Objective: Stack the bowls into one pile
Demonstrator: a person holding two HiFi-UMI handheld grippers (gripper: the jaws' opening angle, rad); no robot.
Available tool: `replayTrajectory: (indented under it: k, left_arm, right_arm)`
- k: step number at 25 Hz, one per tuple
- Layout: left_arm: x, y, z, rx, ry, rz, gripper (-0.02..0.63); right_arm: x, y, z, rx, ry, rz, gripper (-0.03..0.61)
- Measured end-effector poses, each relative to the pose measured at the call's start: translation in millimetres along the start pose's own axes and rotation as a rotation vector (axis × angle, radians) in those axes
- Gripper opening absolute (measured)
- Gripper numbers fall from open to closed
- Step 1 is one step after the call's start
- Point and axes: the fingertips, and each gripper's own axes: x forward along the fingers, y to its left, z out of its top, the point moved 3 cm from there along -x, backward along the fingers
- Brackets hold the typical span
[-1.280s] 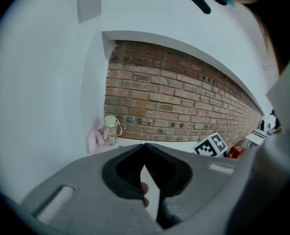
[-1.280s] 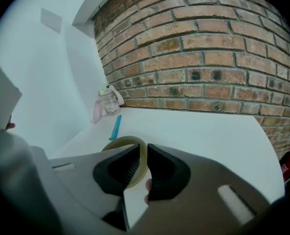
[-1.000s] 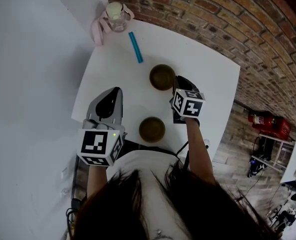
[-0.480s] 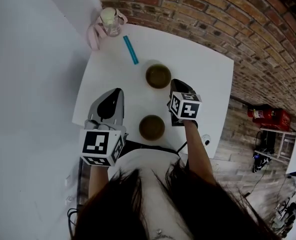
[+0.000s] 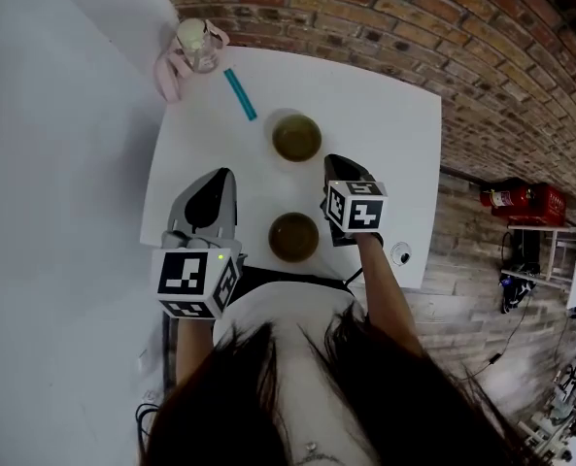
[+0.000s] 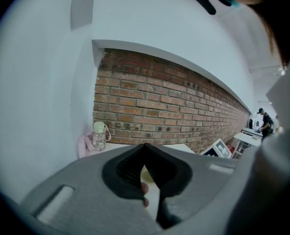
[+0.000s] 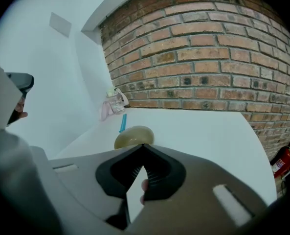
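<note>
The right gripper has its jaws closed tip to tip and holds nothing. Just past its tips, in the middle of the right gripper view, sits the far bowl, olive-brown and upright.

In the head view this gripper is right of centre, beside the gap between the two bowls. The near bowl sits lower centre, directly below the far bowl in the frame and well apart from it.

The left gripper, left of centre in the head view, is also closed and empty.

Both bowls rest on a white table. At the upper left are a clear bottle with a pink strap and a blue stick, both clear of the work.

No bowl looks lifted yet. A good pick would likely open the right jaws, straddle the far bowl's nearest rim, pinch firmly, lift level, centre it over the near bowl, then lower before letting go.
</note>
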Motion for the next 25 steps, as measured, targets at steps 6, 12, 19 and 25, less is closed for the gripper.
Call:
replayTrajectory:
  k: [6, 12, 19, 25]
  left_arm:
    - [-1, -6, -2, 0.002, -0.001, -0.024, 0.002]
    - [0, -12, -3, 0.007, 0.004, -0.056, 0.002]
    - [4, -20, -9, 0.009, 0.014, -0.096, 0.002]
    - [9, -33, -10, 0.016, 0.022, -0.129, 0.002]
  right_arm:
    - [-12, 5, -12, -0.006, 0.012, 0.023, 0.003]
    - [-21, 11, -25, -0.023, 0.032, 0.033, 0.005]
    - [-33, 14, -41, -0.030, 0.050, 0.045, 0.014]
    - [-44, 14, -54, -0.025, 0.066, 0.068, 0.020]
